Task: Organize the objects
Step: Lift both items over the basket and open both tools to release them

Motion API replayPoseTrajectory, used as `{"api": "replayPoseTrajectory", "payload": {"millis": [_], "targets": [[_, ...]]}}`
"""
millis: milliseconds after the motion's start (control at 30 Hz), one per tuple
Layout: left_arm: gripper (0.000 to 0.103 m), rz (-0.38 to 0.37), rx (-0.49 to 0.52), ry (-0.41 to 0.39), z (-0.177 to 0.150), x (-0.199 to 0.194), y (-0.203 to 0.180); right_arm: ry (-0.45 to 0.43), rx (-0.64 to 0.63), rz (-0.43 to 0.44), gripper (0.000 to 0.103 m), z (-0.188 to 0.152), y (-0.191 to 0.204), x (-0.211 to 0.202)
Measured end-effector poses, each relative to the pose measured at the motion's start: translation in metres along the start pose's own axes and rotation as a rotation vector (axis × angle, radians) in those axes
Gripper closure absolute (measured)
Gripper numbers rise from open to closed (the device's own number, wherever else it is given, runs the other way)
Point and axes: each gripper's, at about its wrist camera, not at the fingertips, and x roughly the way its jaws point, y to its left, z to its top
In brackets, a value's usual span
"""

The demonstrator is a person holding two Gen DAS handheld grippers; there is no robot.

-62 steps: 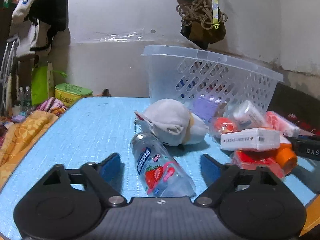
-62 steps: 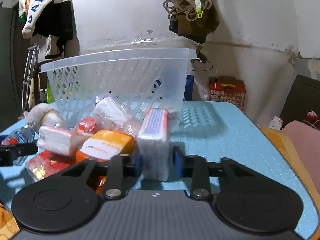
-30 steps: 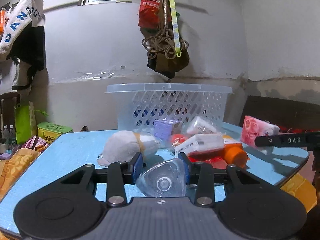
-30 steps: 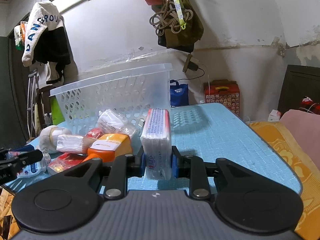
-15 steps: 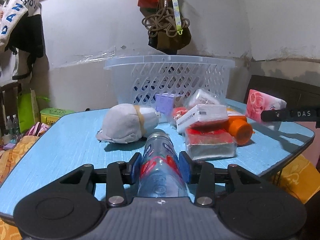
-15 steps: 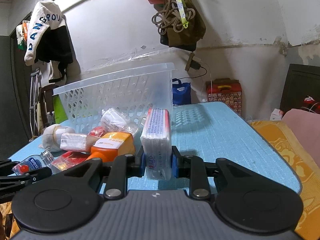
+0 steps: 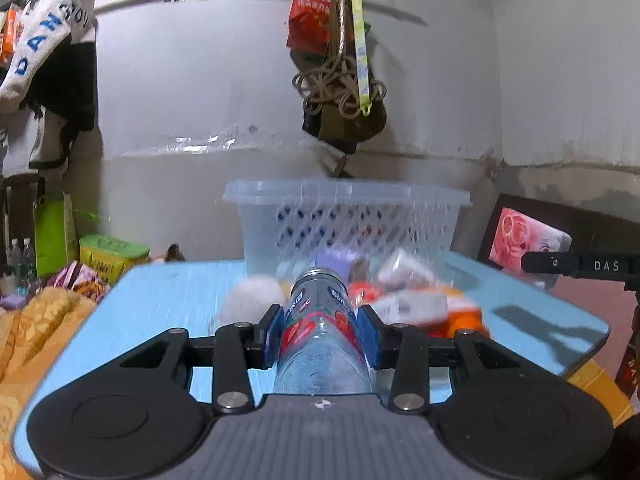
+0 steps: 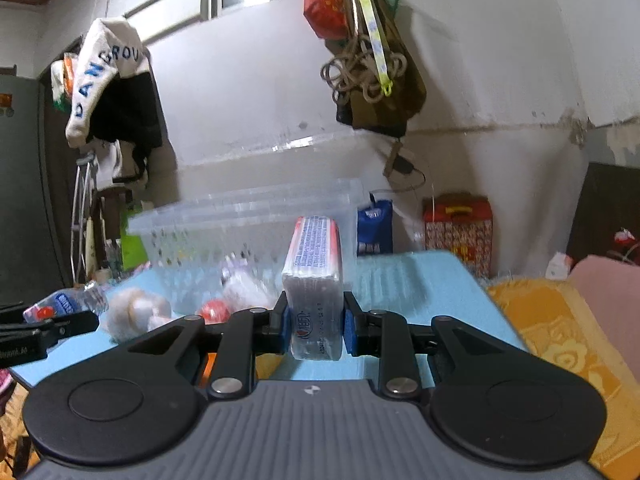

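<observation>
A clear plastic basket with holes in its walls stands on the blue table, straight ahead of the left gripper. The picture is blurry, so I cannot tell what lies inside it.

The left fingers pinch a clear bottle between them. It has red strawberries and a blue label on it (the open neck points away, toward the basket). Past the fingertips, between them and the basket, sits a blurry heap: a white soft thing on the left and white and orange packs on the right.

The right gripper pinches a tissue pack standing on its narrow side. The pack is white, with a red edge and small blue print on top. The basket is ahead and to the left of these fingers.
</observation>
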Motion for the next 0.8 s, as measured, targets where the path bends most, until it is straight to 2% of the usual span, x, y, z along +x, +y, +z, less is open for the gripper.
{"api": "replayPoseTrajectory", "payload": {"millis": [133, 233, 367, 433, 567, 667, 700, 733, 767, 800], "targets": [[0.058, -0.028, 0.0, -0.053, 0.04, 0.001, 0.003, -0.049, -0.005, 0.026, 0.075, 0.029, 0.001, -0.004], [0.058, -0.073, 0.0, -0.066, 0.082, 0.016, 0.007, -0.06, -0.07, 0.023, 0.075, 0.06, 0.01, 0.015], [0.058, -0.122, -0.003, 0.003, 0.138, 0.065, 0.006, -0.023, -0.065, 0.087, 0.075, 0.104, 0.013, 0.062], [0.058, -0.126, 0.002, 0.068, 0.158, 0.096, 0.004, 0.042, -0.066, 0.061, 0.075, 0.114, 0.018, 0.092], [0.058, -0.09, -0.029, 0.175, 0.177, 0.149, 0.0, 0.168, -0.083, 0.034, 0.075, 0.117, 0.022, 0.143], [0.058, -0.09, -0.075, 0.263, 0.174, 0.18, 0.001, 0.193, -0.093, 0.041, 0.074, 0.111, 0.021, 0.156], [0.057, -0.077, -0.08, 0.258, 0.171, 0.185, 0.002, 0.192, -0.096, 0.056, 0.07, 0.11, 0.021, 0.156], [0.044, -0.064, -0.081, 0.244, 0.167, 0.186, 0.003, 0.18, -0.098, 0.062, 0.051, 0.11, 0.021, 0.156], [0.016, -0.049, -0.089, 0.229, 0.166, 0.189, 0.006, 0.156, -0.096, 0.056, 0.035, 0.11, 0.02, 0.152], [0.003, -0.027, -0.109, 0.212, 0.164, 0.19, 0.01, 0.131, -0.088, 0.048, 0.011, 0.111, 0.018, 0.147]]}}
